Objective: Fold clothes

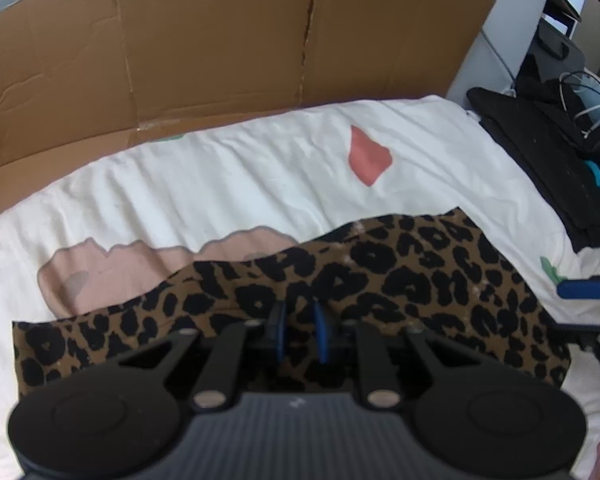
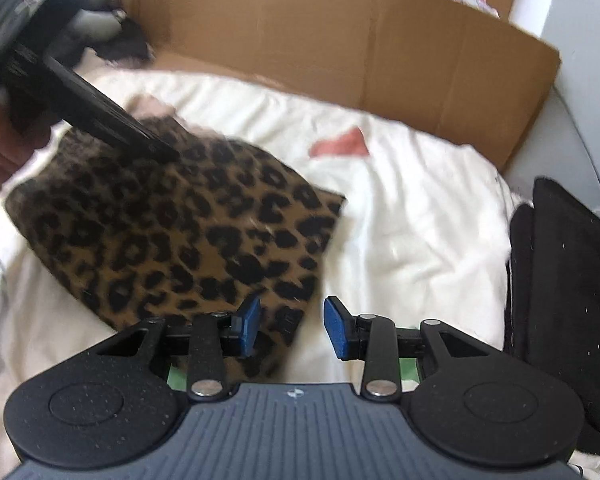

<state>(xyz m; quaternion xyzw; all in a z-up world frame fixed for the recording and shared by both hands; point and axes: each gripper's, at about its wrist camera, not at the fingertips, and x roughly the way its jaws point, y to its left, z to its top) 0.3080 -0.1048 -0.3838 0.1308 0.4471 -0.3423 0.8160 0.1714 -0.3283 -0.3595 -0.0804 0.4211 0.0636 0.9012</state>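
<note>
The leopard-print garment (image 2: 172, 236) lay already doubled into a compact shape on the bed (image 2: 412, 216) near its front edge, the left gripper (image 1: 299, 334) pinching it with nearly closed jaws while the right gripper (image 2: 291, 326) (jaws apart, gripping nothing) hovered beside its corner, so further folds probably remained.

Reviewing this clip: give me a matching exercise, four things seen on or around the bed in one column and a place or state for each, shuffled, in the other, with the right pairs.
Things:
1. leopard-print garment
2. cardboard sheet
3. left gripper
4. right gripper

Places or states:
A. stands along the far edge of the bed
B. jaws apart, nothing pinched between the pads
C. lies on the white bedsheet
D. jaws nearly closed, over the leopard fabric

Pairs: 1-C, 2-A, 3-D, 4-B
</note>
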